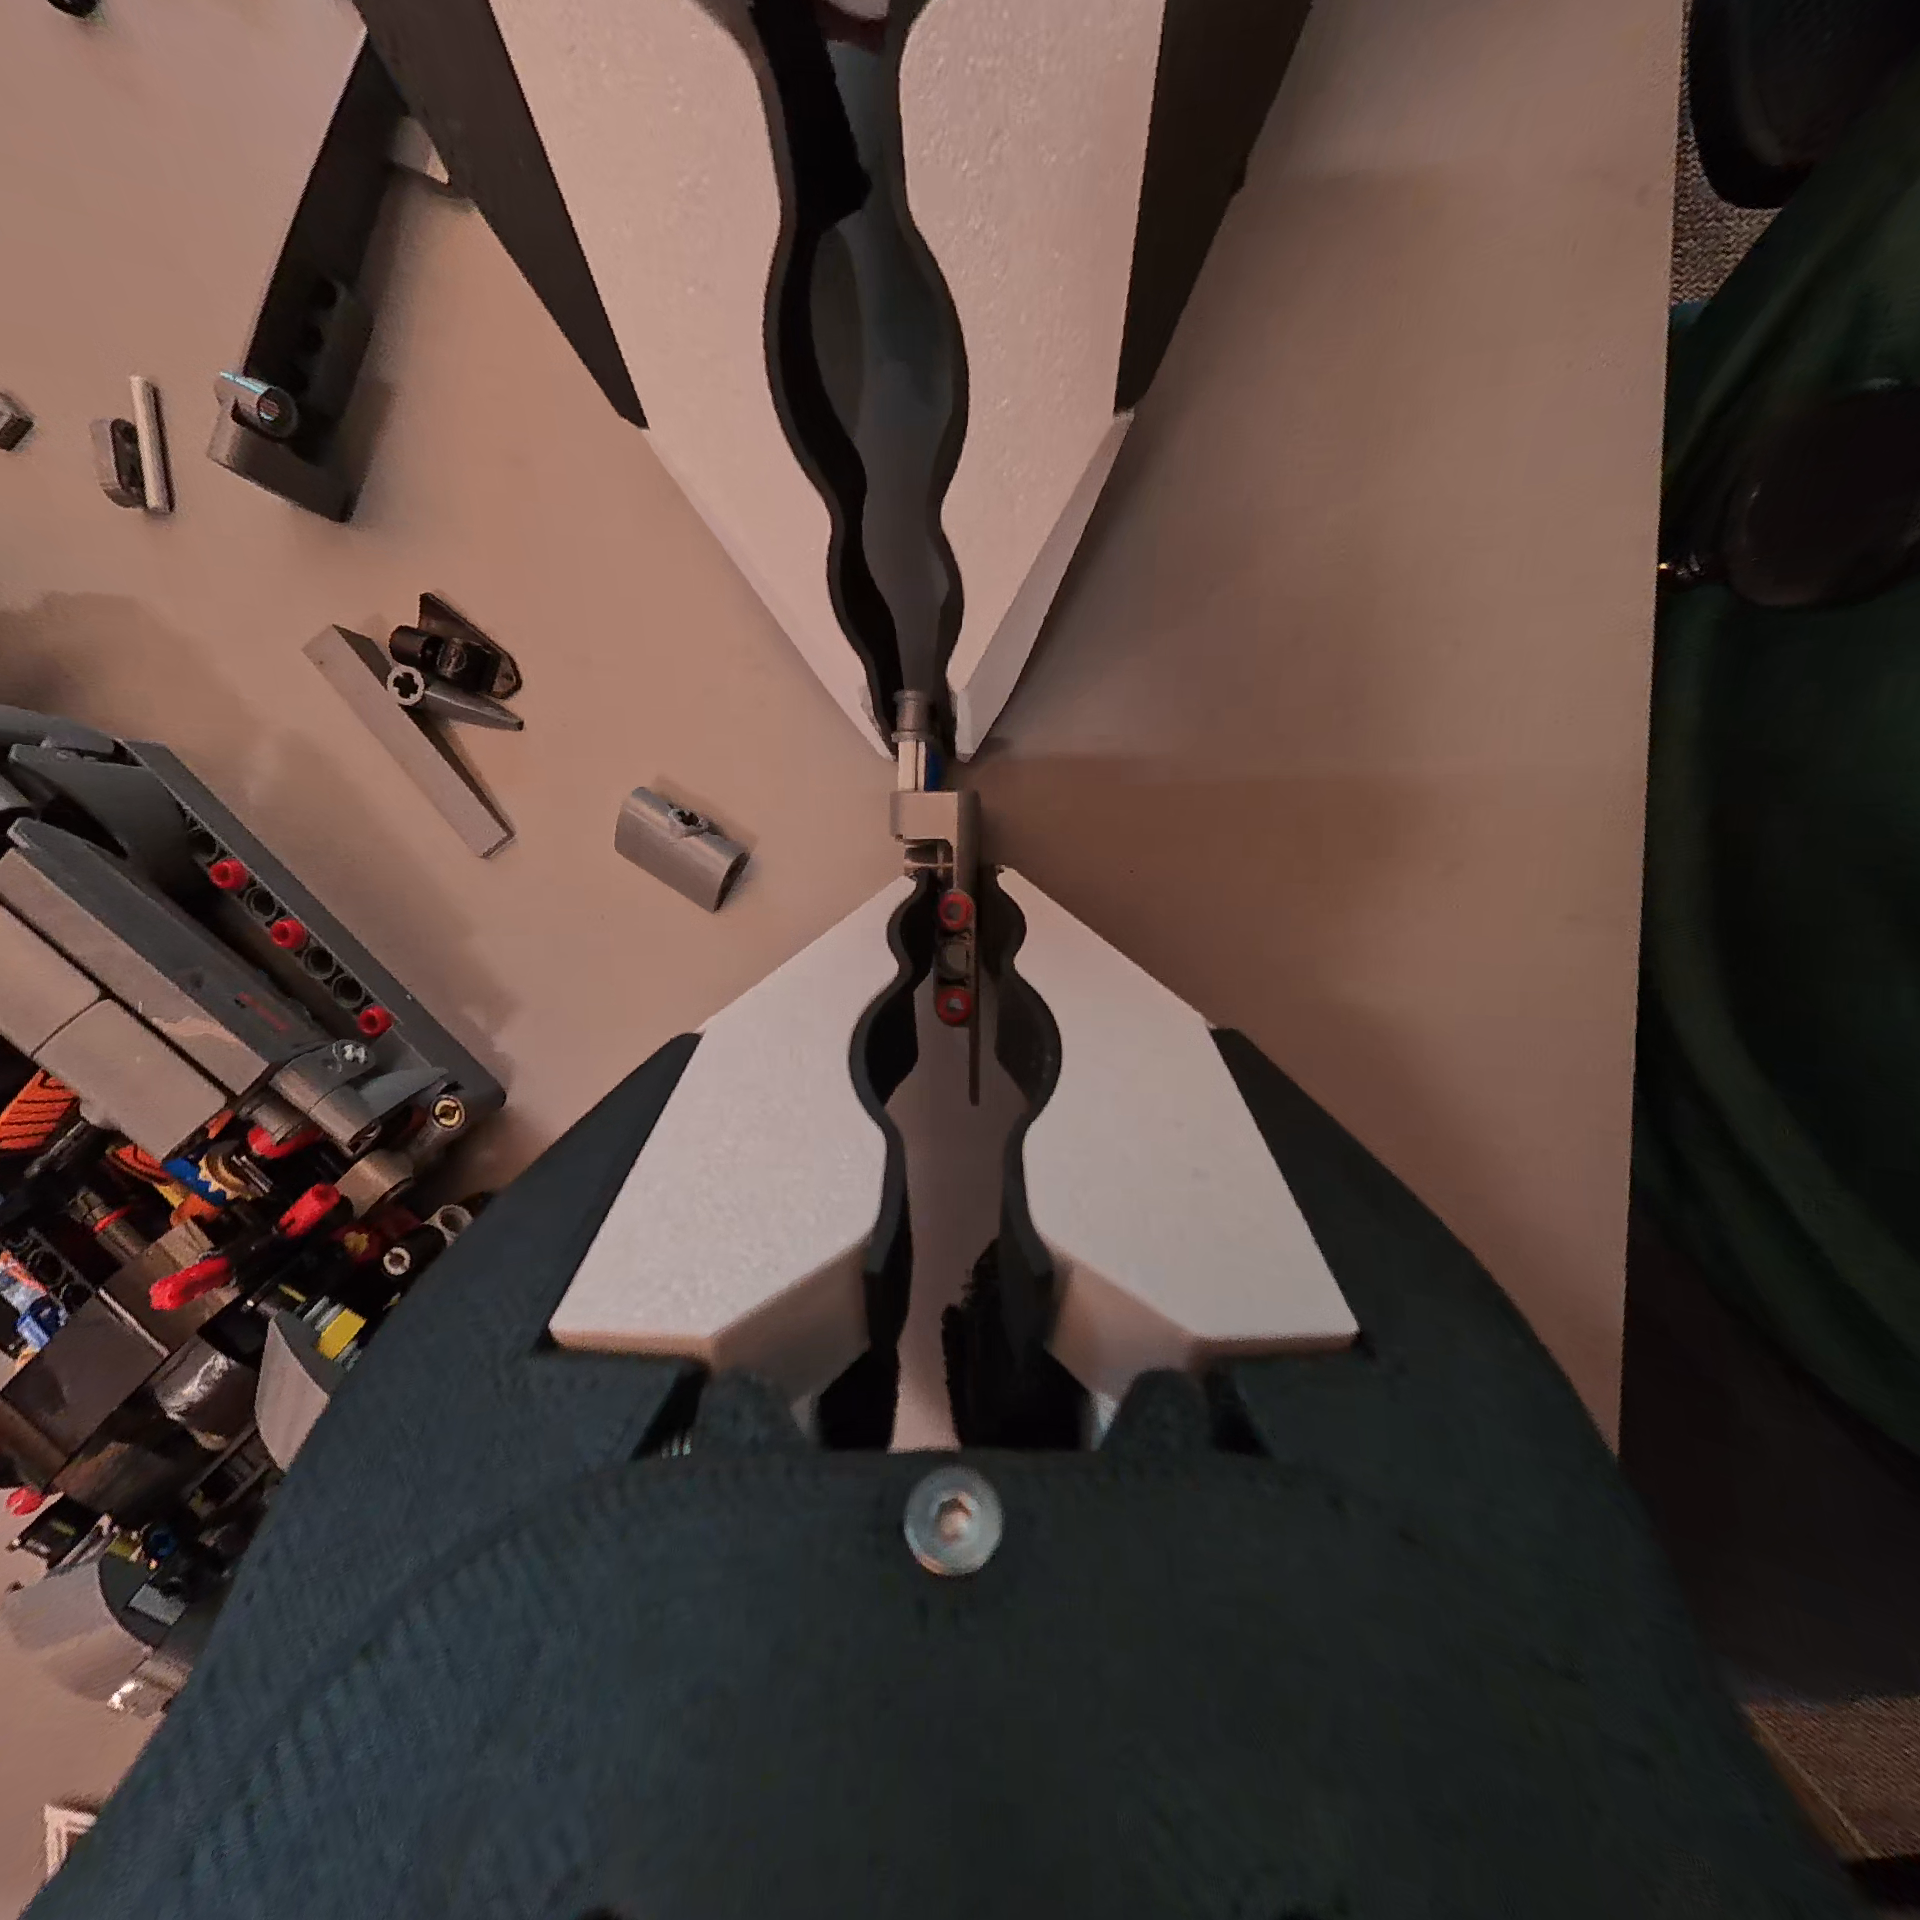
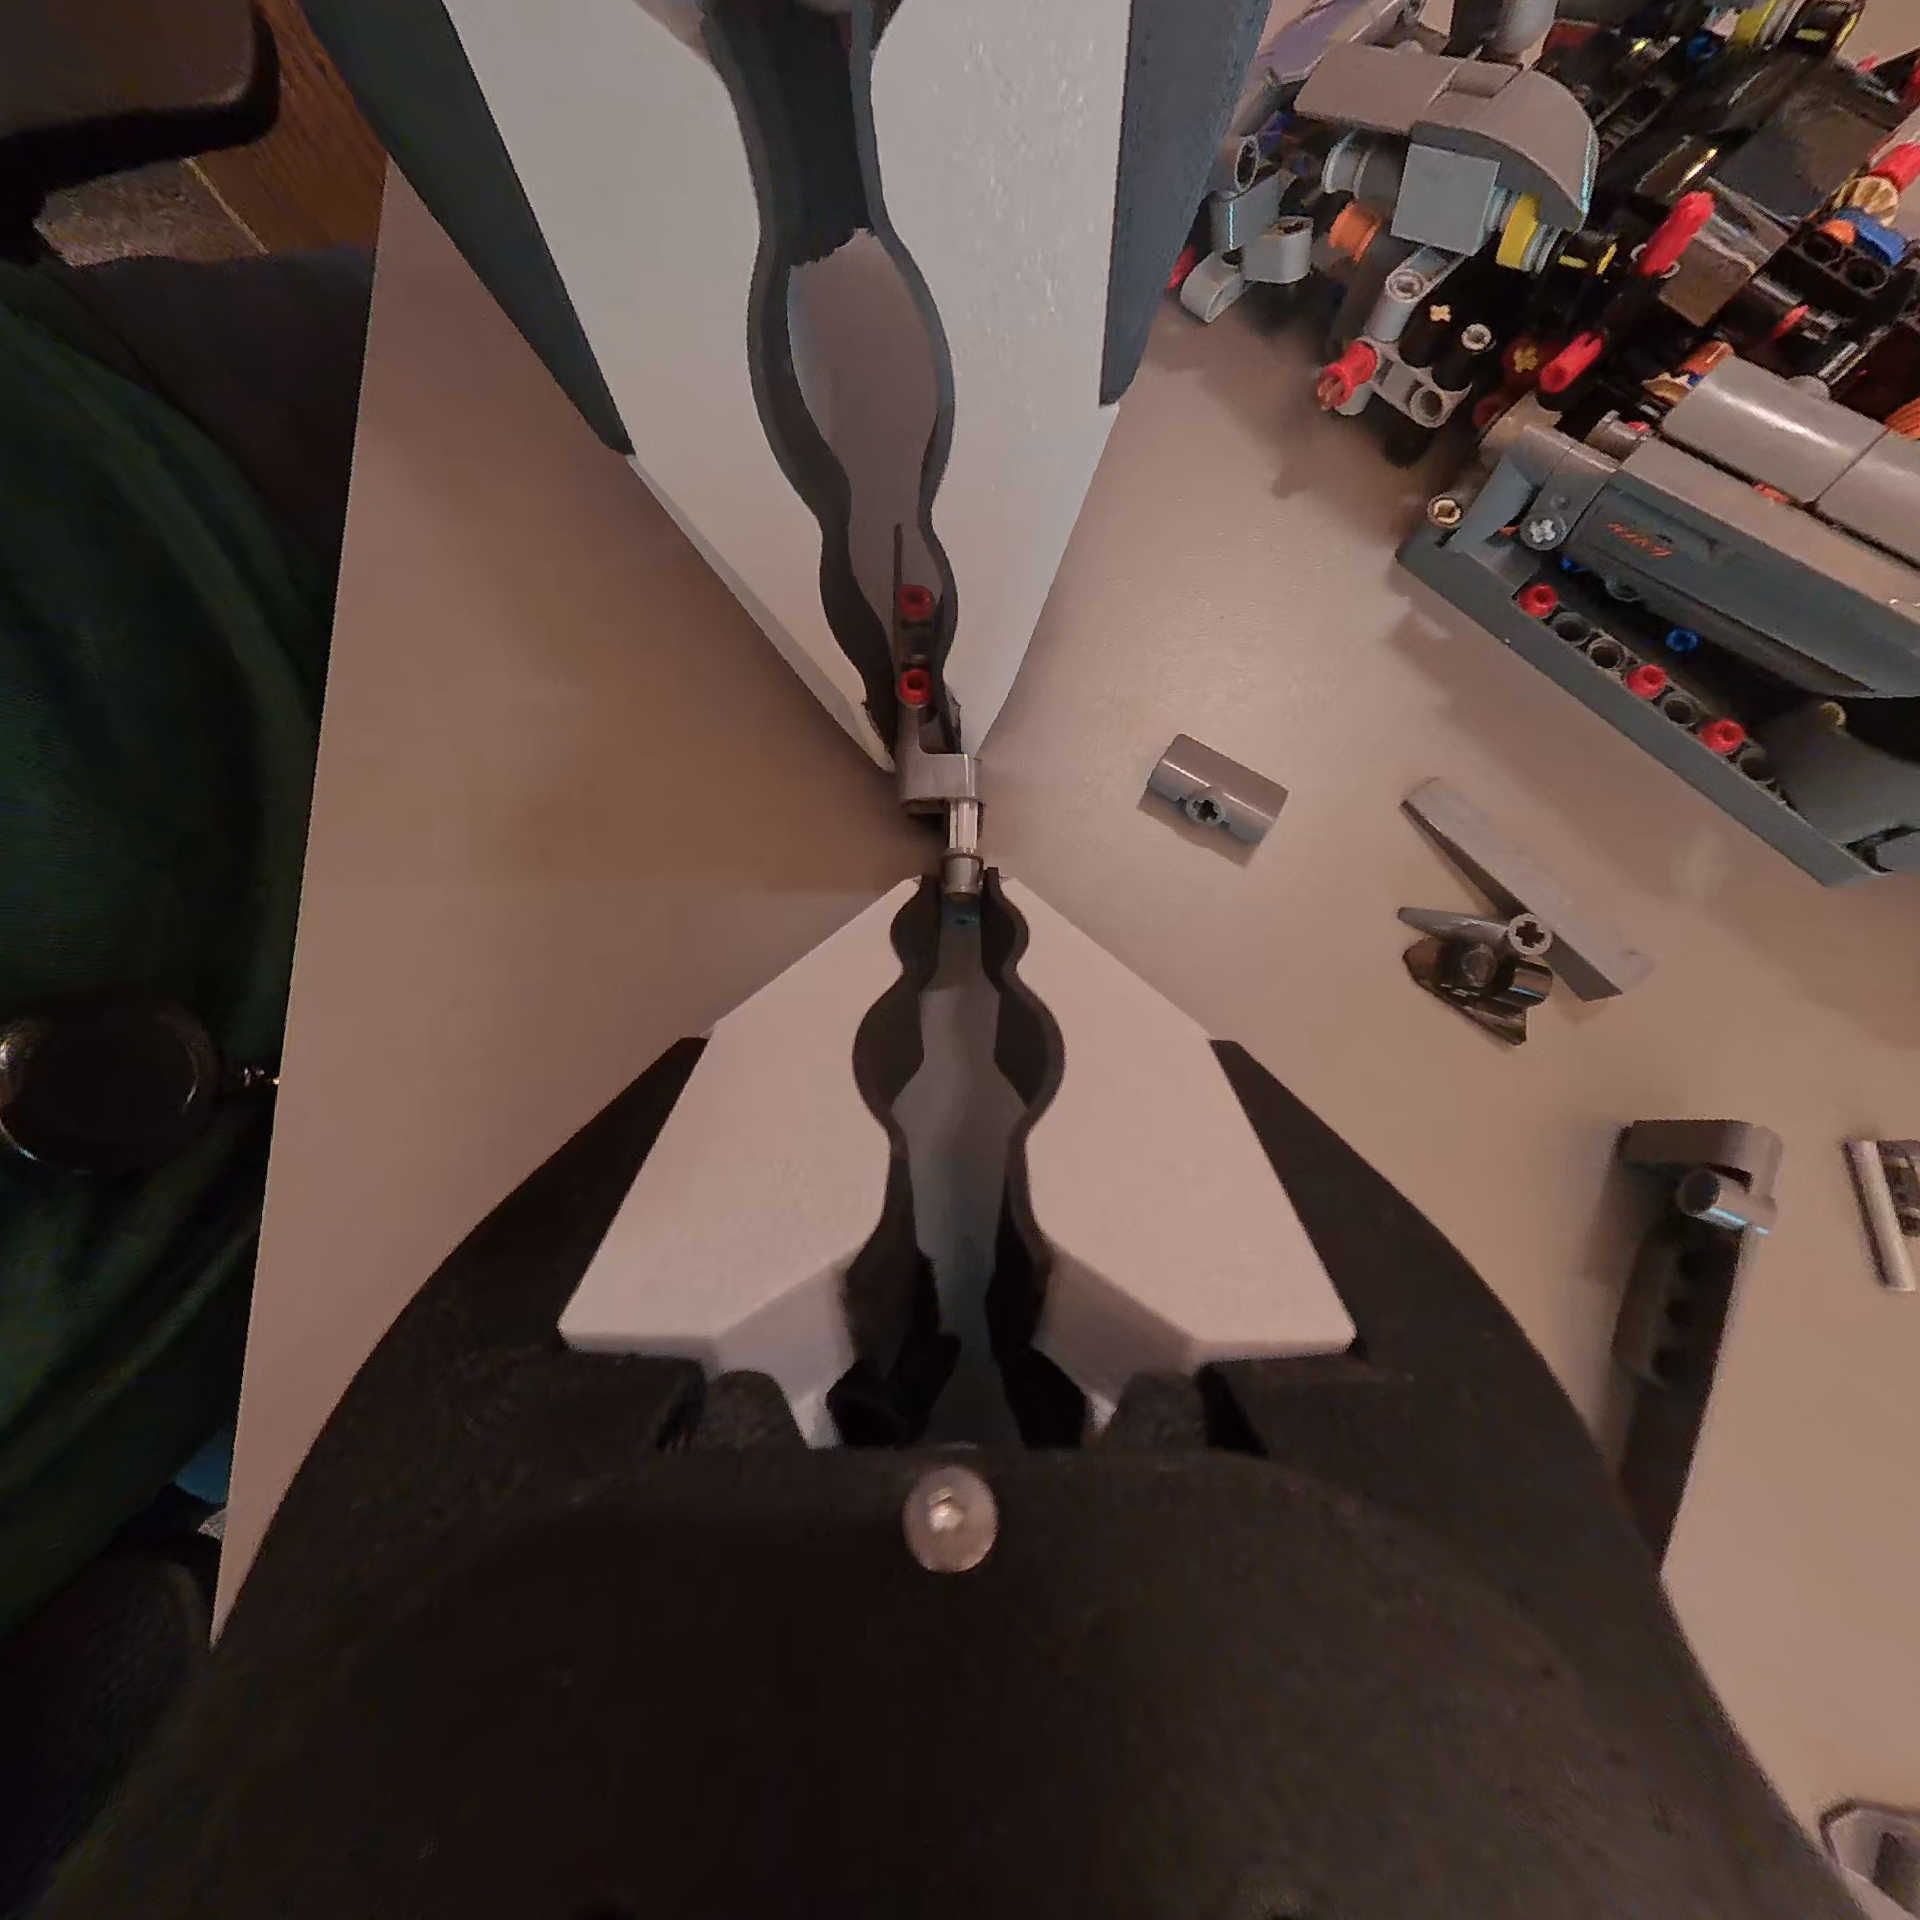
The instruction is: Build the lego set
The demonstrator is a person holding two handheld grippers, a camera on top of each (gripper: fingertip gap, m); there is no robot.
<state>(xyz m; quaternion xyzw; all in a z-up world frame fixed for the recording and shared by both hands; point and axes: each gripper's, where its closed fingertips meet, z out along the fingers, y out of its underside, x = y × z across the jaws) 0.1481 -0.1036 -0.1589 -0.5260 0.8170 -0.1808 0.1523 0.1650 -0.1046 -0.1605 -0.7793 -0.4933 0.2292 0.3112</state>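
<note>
Grey plastic makes up most of what is held here. The left hand-held gripper (image 1: pixel 948 883) is clamped on a thin grey lego beam (image 1: pixel 961 966) with two red pins set in its holes and a darker pin between them. At the beam's far end sits a light grey connector block (image 1: pixel 925 816). The right hand-held gripper (image 2: pixel 961 881) faces it tip to tip and is clamped on a short grey lego axle pin (image 2: pixel 961 836), whose end meets the connector block. A bit of blue shows between the right gripper's fingers behind the pin. Both pieces are held just above the pale bench (image 1: pixel 1299 831), close to its edge.

Off to one side on the bench stands the large, partly built lego model (image 1: pixel 208 1039), dark grey with curved light grey panels, a row of holes carrying red pins, and many red, yellow, blue and orange parts in its open middle. Between the model and the grippers lie loose pieces: a small grey rounded connector (image 1: pixel 681 847), a long flat grey tile (image 1: pixel 416 738) touching a black angled piece (image 1: pixel 457 665), a long dark grey beam with holes (image 1: pixel 301 384), and a small pale bar (image 1: pixel 145 447) beside a grey stub.

Dark green fabric (image 1: pixel 1797 831) shows beyond the bench edge.
</note>
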